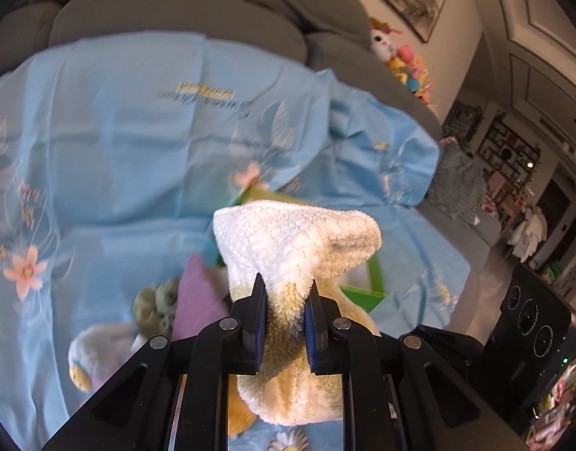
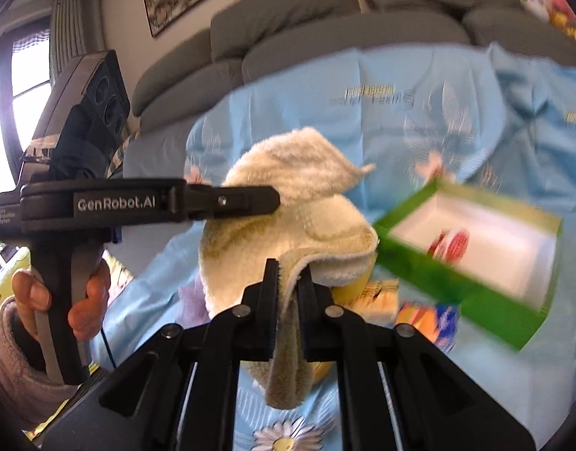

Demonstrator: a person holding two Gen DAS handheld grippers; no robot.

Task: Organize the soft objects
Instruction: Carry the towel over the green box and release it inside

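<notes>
A cream fluffy towel (image 1: 295, 240) hangs in the air above the light-blue flowered sheet (image 1: 118, 143). My left gripper (image 1: 286, 293) is shut on one part of it, the pile squeezed between the blue pads. My right gripper (image 2: 288, 282) is shut on another edge of the same towel (image 2: 288, 203), which droops below the fingers. In the right wrist view the left gripper (image 2: 250, 200) reaches in from the left, held by a hand (image 2: 58, 293) in a pink sleeve. A green box (image 2: 472, 255) with a white inside lies to the right on the sheet.
Below the towel lie a purple cloth (image 1: 197, 300), a white plush with a yellow beak (image 1: 100, 353) and colourful small items (image 2: 427, 319). Grey sofa cushions (image 2: 288, 37) rise behind the sheet. Bright plush toys (image 1: 404, 64) sit at the sofa's right end.
</notes>
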